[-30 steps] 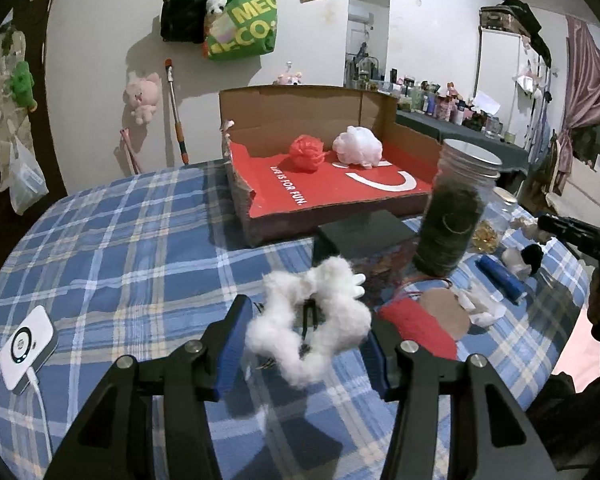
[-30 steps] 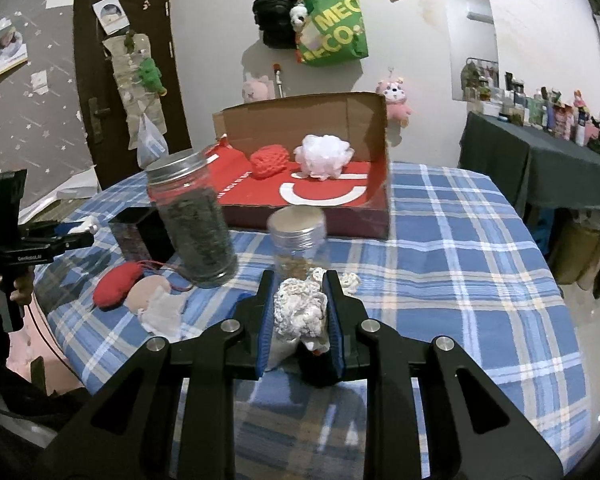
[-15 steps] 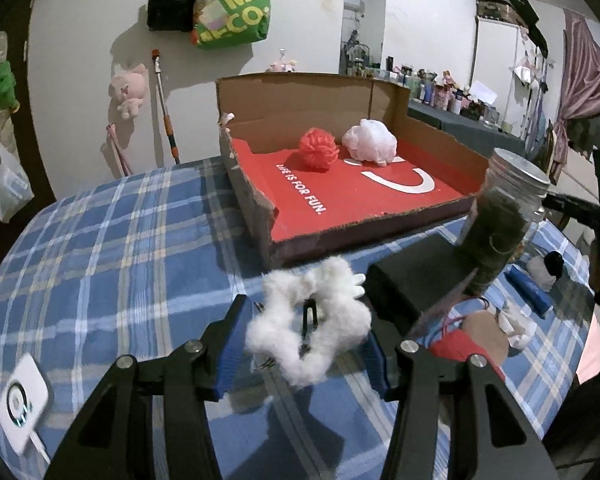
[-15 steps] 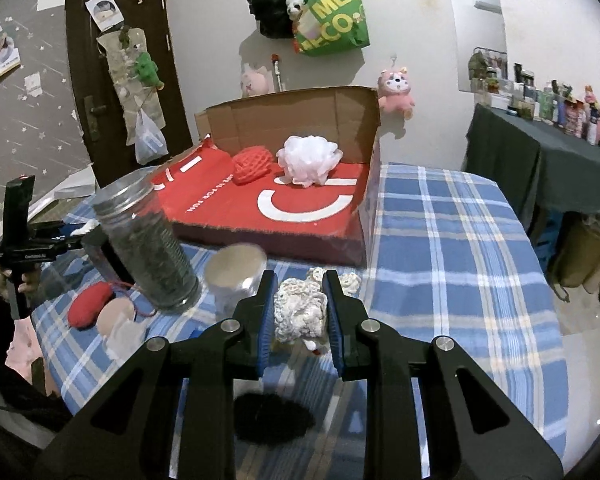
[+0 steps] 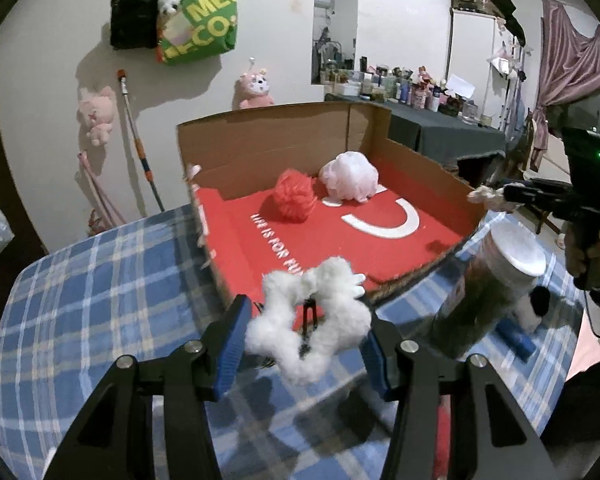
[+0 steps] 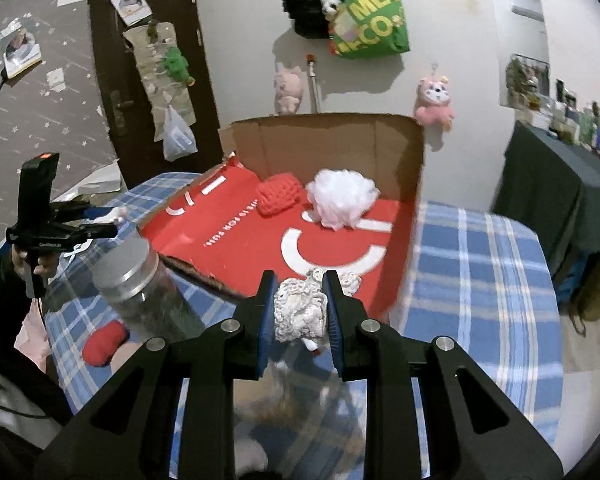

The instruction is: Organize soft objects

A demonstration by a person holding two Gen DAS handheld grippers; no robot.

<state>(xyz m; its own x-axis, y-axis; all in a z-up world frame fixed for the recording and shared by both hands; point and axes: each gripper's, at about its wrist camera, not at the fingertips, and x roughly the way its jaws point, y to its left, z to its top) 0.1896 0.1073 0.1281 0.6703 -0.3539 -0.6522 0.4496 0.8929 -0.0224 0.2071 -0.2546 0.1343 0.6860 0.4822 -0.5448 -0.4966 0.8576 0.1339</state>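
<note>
My left gripper (image 5: 304, 344) is shut on a fluffy white scrunchie (image 5: 312, 320) and holds it in the air at the near edge of the cardboard box (image 5: 280, 148) with a red floor. My right gripper (image 6: 298, 312) is shut on a white crocheted piece (image 6: 298, 312) and holds it above the box's near corner (image 6: 384, 292). Inside the box lie a red pom-pom (image 5: 294, 196) (image 6: 278, 196) and a white mesh puff (image 5: 350, 178) (image 6: 342, 196). Each gripper also shows in the other's view: the right (image 5: 488, 196), the left (image 6: 112, 216).
The box stands on a table with a blue plaid cloth (image 5: 100, 280). A tall lidded glass jar (image 5: 488, 296) (image 6: 148, 292) stands close in front of the box. A red soft item (image 6: 104, 344) lies on the cloth beside it. A blue item (image 5: 516, 340) lies beyond the jar.
Both grippers have risen and moved forward toward the box with their soft items still held. The box now fills more of both views and the jar sits lower and closer.
</note>
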